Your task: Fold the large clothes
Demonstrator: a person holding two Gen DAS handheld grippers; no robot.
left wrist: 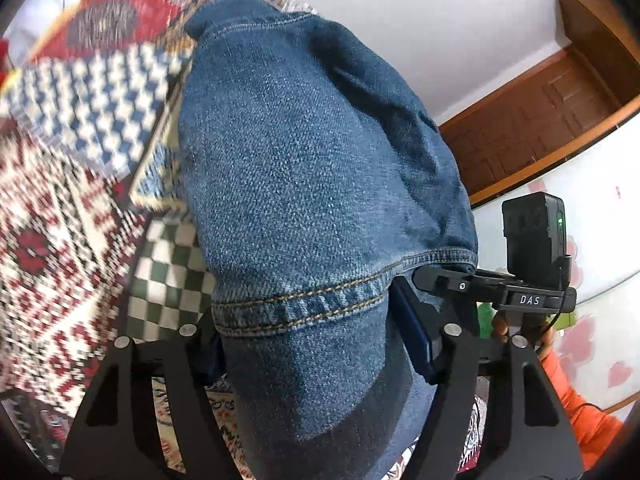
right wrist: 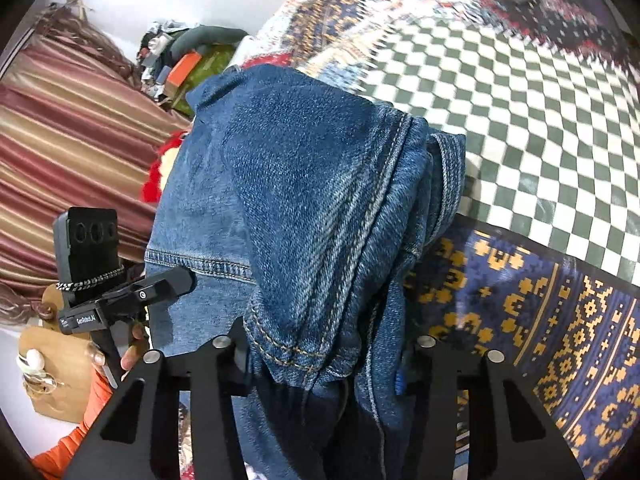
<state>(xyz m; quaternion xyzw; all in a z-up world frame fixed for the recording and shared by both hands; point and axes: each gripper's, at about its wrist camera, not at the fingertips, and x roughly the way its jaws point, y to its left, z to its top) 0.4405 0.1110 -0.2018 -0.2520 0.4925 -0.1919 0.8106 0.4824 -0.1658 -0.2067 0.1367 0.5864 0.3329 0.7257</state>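
**Blue denim held up between two tools**

Blue denim fills both wrist views: a large pair of stitched blue jeans, bunched and folded over on itself, hangs lifted above a bed covered with patterned spreads.

In the left wrist view, the black left tool has a hemmed fold of the jeans between its fingers, and the cloth fills the gap from side to side; its fingertips are hidden under the fabric, so the pads seem to be clamped on the denim. Past it, the other handheld unit, with a black camera block and a green light, shows on the right, with an orange sleeve below.

In the right wrist view, the black right tool is closed on a thick bunch of seams and hem of the jeans, which drape forward over its fingers.

Beneath lie a green-and-white checked cloth, a blue spread with yellow motifs and a red-and-white woven rug pattern. A striped maroon curtain hangs at the left of that view. A brown wooden door stands in the white wall.
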